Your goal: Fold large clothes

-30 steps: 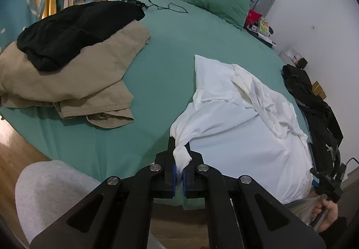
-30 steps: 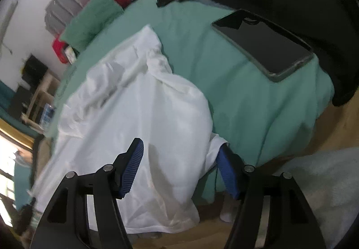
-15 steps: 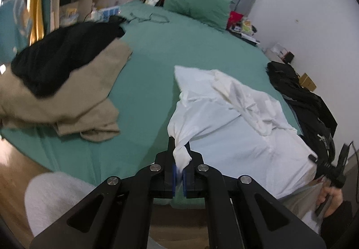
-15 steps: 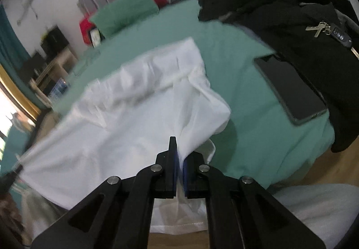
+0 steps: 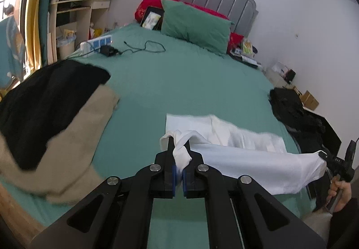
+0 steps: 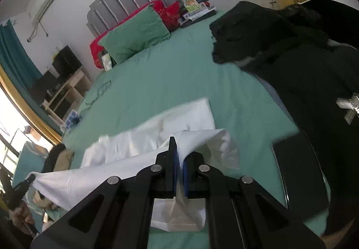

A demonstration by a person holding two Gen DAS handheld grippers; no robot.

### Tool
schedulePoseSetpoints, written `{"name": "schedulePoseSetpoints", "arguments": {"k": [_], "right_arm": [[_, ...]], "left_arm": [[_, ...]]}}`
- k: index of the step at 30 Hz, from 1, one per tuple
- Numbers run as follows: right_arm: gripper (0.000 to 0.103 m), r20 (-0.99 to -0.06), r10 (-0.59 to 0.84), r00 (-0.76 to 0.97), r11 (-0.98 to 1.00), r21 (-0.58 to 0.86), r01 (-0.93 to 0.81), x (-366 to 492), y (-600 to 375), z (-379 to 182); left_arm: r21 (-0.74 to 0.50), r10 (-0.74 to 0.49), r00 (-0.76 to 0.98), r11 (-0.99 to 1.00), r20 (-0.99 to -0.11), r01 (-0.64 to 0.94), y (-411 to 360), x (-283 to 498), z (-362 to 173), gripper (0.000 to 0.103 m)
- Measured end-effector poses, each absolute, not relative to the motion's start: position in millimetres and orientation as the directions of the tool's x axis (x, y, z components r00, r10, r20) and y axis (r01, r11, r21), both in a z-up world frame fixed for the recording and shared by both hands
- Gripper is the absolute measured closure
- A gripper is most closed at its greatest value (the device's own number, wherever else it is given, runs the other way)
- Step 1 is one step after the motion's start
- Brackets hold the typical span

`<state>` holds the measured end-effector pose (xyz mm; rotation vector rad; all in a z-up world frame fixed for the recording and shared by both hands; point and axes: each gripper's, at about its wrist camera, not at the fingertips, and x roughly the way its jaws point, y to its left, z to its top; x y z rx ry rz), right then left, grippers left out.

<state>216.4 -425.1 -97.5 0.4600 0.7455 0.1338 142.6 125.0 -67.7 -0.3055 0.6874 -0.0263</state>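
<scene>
A large white shirt point(image 5: 246, 154) lies at the near end of the green bed point(image 5: 179, 83). My left gripper point(image 5: 178, 159) is shut on its near left corner. My right gripper point(image 6: 179, 154) is shut on the white shirt point(image 6: 139, 148) at its near right corner; it also shows in the left wrist view point(image 5: 325, 157). The near hem is lifted and stretched taut between the two grippers above the bed. The far part of the shirt rests on the sheet.
A tan and black clothes pile point(image 5: 44, 114) lies on the bed's left side. Black clothes point(image 6: 303, 58) with keys point(image 6: 350, 107) lie on the right, a dark tablet point(image 6: 300, 175) beside them. A green pillow point(image 5: 195, 24), cable and power strip point(image 5: 96, 44) sit farther up.
My right gripper went from open to shut on the shirt's near right corner. Both grippers rose and the near hem lifted off the bed, drawn taut between them.
</scene>
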Motion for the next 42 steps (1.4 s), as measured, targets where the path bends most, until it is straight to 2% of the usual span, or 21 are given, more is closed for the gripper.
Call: {"name": "schedulePoseSetpoints", "arguments": {"k": [4,12,15,18,19,20,21,24,28,30,33,36,42], "right_arm": [[0.098,-0.624,0.283,0.729,0.892,0.450,0.038,271,-422,-101],[0.097,-0.676,0.293,0.676,0.893,0.446,0.059,364,-418,-136],[0.090,-0.716,0.286,0.637,0.897,0.434,0.086,395,-421,-158],[0.073,-0.724,0.288,0.627,0.879,0.459,0.126,418,-437,-175],[0.064,-0.708,0.295,0.642,0.866,0.482,0.133,421,-444,-177],[0.055,-0.699,0.296,0.651,0.858,0.494,0.140,421,-450,-176],[0.053,-0.696,0.285,0.659,0.856,0.495,0.152,422,-454,-175],[0.052,-0.696,0.222,0.683,0.882,0.443,0.164,413,-461,-168],[0.052,-0.697,0.177,0.694,0.912,0.381,0.150,394,-454,-156],[0.052,-0.695,0.175,0.698,0.928,0.354,0.120,377,-442,-147],[0.052,-0.688,0.241,0.684,0.928,0.371,0.047,357,-421,-144],[0.052,-0.688,0.346,0.638,0.899,0.437,-0.016,346,-401,-155],[0.052,-0.733,0.441,0.518,0.847,0.531,0.030,349,-387,-195]], "left_arm": [[-0.278,-0.107,0.770,0.956,-0.629,-0.095,122,194,-79,0.099],[-0.247,-0.061,0.704,0.955,-0.707,-0.165,125,301,-127,0.098],[-0.241,-0.041,0.657,0.946,-0.753,-0.217,132,334,-152,0.098],[-0.244,-0.033,0.597,0.930,-0.801,-0.276,144,358,-177,0.098],[-0.259,-0.049,0.576,0.922,-0.816,-0.288,148,365,-186,0.097],[-0.275,-0.066,0.561,0.914,-0.825,-0.297,151,370,-194,0.089],[-0.286,-0.072,0.560,0.908,-0.826,-0.306,155,372,-198,0.075],[-0.313,-0.053,0.617,0.894,-0.785,-0.322,163,364,-192,0.043],[-0.332,-0.038,0.691,0.895,-0.722,-0.297,159,336,-168,0.039],[-0.324,-0.072,0.694,0.915,-0.716,-0.239,142,322,-159,0.039],[-0.315,-0.173,0.633,0.942,-0.754,-0.118,104,308,-163,0.039],[-0.359,-0.275,0.566,0.933,-0.777,-0.039,76,297,-176,0.039],[-0.423,-0.342,0.459,0.902,-0.820,-0.084,53,298,-211,0.039]]}}
